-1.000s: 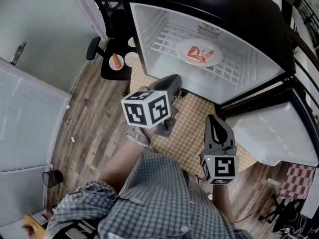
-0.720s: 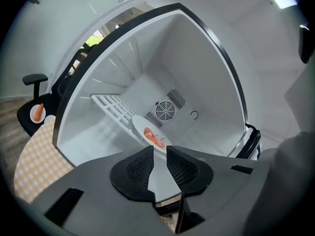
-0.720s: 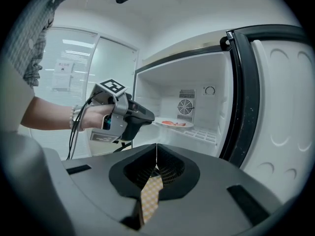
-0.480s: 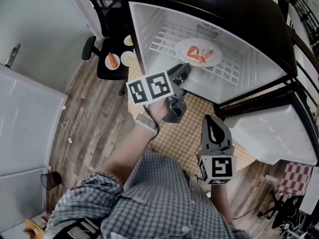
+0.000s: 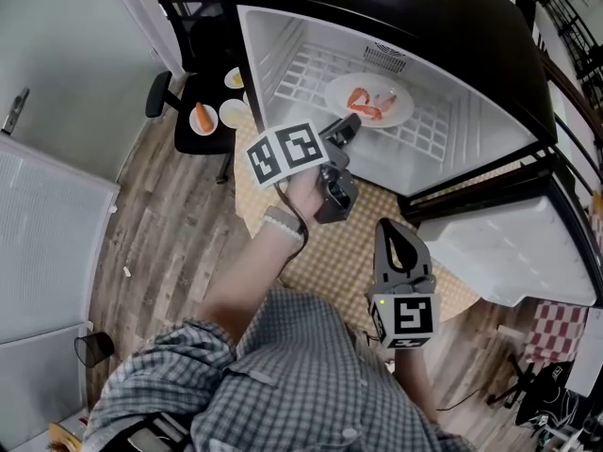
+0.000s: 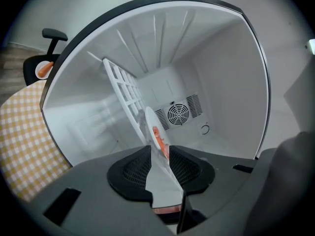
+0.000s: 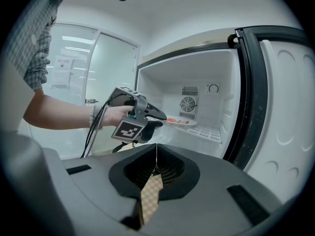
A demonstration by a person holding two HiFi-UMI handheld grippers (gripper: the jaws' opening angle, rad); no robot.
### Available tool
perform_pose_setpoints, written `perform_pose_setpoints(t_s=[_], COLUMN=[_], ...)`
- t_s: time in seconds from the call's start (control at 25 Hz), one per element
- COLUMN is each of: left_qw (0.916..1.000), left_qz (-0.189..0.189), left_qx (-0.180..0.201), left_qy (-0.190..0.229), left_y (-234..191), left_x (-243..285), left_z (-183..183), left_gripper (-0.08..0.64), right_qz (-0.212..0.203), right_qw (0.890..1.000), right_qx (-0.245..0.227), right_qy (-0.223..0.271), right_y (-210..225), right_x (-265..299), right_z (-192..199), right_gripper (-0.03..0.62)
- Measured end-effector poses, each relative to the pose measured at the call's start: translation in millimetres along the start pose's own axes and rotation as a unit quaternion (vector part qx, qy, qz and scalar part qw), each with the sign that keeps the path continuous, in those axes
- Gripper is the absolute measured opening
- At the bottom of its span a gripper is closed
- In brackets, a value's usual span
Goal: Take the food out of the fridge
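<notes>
A white plate (image 5: 396, 111) with red food (image 5: 361, 101) lies on the wire shelf inside the open fridge (image 5: 283, 55). My left gripper (image 5: 347, 128) reaches to the fridge mouth, rolled on its side, its tips just short of the plate's near rim. Its jaws are opening, with nothing between them. In the left gripper view the plate (image 6: 149, 123) and food (image 6: 157, 139) show ahead through the gap of the left gripper (image 6: 159, 152). My right gripper (image 5: 396, 243) hangs back over the checkered mat, shut and empty. The right gripper view shows the left gripper (image 7: 156, 119) before the plate (image 7: 183, 123).
The fridge door (image 5: 513, 252) stands open at the right. A black office chair (image 5: 203, 125) left of the fridge carries small plates, one with a carrot (image 5: 201, 118). A checkered mat (image 5: 344, 248) covers the wooden floor below the fridge. Glass panels stand at the left.
My left gripper has moved forward to the fridge opening, rolled over, and its jaws have parted. The right gripper has stayed where it was.
</notes>
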State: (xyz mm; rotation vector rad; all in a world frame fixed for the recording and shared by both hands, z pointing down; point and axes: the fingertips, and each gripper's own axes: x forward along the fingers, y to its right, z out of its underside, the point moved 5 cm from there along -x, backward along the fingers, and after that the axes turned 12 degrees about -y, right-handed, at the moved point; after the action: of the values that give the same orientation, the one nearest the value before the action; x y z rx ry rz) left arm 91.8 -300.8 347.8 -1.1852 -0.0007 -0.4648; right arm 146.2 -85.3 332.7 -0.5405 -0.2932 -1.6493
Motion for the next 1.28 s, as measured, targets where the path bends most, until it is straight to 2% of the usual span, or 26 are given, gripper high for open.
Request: perform_pose_setpoints(t_s=[0.32,0.4,0.68,0.8,0.88,1.0,1.2,1.28], left_qw=[0.9999,0.9997,0.9997,0.9996,0.9995,0.9993,0.9988,0.9985], left_qz=[0.014,0.021,0.02,0.024,0.026,0.029,0.038,0.042], left_qx=[-0.005,-0.008,-0.005,-0.007,-0.009,-0.011,-0.011,-0.015], left_qy=[-0.004,-0.005,-0.012,-0.014,-0.016,-0.02,-0.029,-0.032], left_y=[-3.6,-2.8,-2.7,-3.0,-3.4,-4.3,-3.2,-3.7], left_x=[2.5,1.7,1.0,-0.9,-3.3,-8.0,-16.7,-19.4], left_z=[-2.7,-3.7,-4.9,-4.7,-4.6,-3.1,-2.8,-2.1], left_gripper=[0.103,0.065,0.066,0.063,0.063,0.061,0.055,0.054], right_qz=[0.009,0.011,0.01,0.004,-0.006,-0.038,-0.08,-0.102], right_qw=[1.0,1.0,1.0,1.0,0.999,0.993,0.972,0.956], right_qx=[0.001,-0.001,0.0,0.014,0.04,0.111,0.214,0.264], right_qy=[-0.001,-0.002,-0.008,-0.007,-0.004,0.01,0.056,0.07], right_y=[1.7,1.6,0.9,2.2,5.4,14.2,34.3,43.2], right_x=[-1.1,-1.9,1.0,5.3,9.9,16.9,31.1,41.2], right_z=[0.4,0.9,3.5,3.2,2.7,0.5,-15.1,-20.5], right_gripper=[0.011,0.011,0.011,0.011,0.011,0.011,0.011,0.011])
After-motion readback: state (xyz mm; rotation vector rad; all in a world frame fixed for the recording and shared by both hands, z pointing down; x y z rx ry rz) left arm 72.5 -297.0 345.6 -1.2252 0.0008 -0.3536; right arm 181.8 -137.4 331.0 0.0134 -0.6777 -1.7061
